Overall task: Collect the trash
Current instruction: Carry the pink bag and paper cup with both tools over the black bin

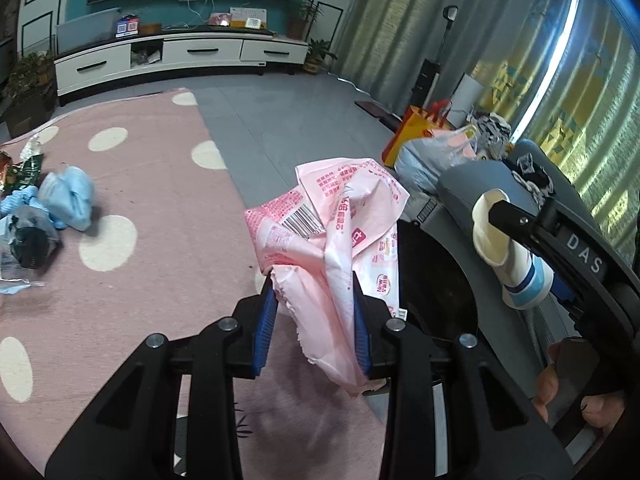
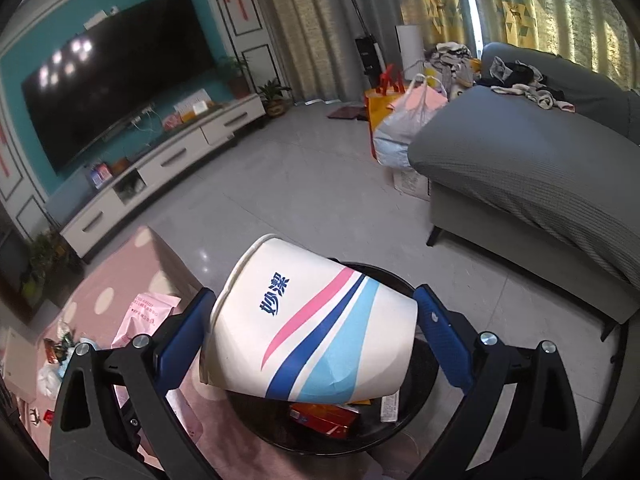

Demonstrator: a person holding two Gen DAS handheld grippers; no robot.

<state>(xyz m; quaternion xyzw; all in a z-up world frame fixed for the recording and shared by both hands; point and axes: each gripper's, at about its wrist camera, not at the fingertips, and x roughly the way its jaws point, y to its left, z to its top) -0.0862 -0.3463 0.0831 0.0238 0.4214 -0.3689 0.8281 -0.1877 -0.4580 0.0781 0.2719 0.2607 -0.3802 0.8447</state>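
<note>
Okay, my left gripper clamps one pink wrapper, barcode showing; my right gripper pinches one paper cup printed "妙洁", lower centre over the bin.

left claw: black, blue pads, silver screws | right claw: same, "DAS" marking

cup over bin, wrapper left

Left hand-held gripper clamped on crumpled pink plastic wrapper; right of it, striped white paper cup over round black bin.
</note>
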